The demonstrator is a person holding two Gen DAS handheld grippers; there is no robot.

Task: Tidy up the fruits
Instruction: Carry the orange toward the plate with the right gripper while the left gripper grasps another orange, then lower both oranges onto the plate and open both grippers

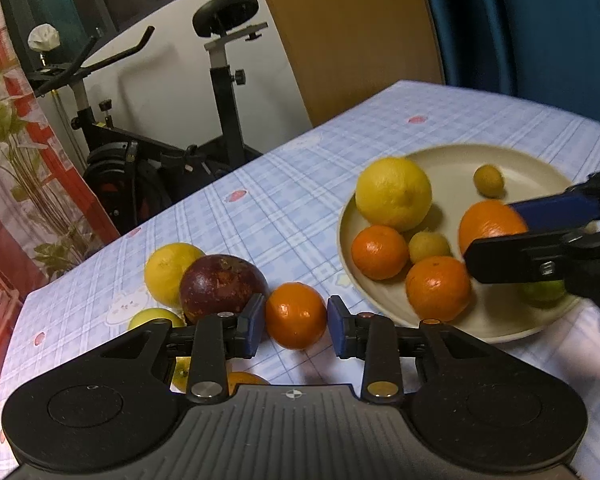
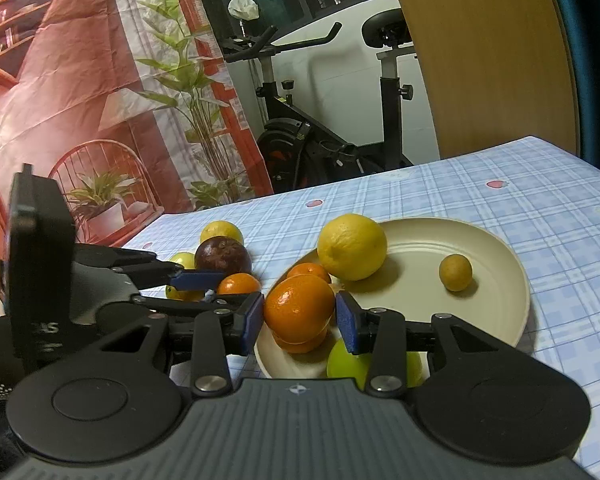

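Orange tangerine sits on the blue checked tablecloth between the blue pads of the left gripper; a thin gap shows on each side, so the jaws are spread around it without pressing. Left of it lie a dark purple fruit and a yellow one. Over the cream plate, the right gripper pinches another orange, near a large lemon

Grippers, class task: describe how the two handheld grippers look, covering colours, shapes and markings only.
Both the left gripper and right gripper are matt black, with ribbed bases, round side discs, silver rivets, a small crosshair mark and blue pads on the fingers.
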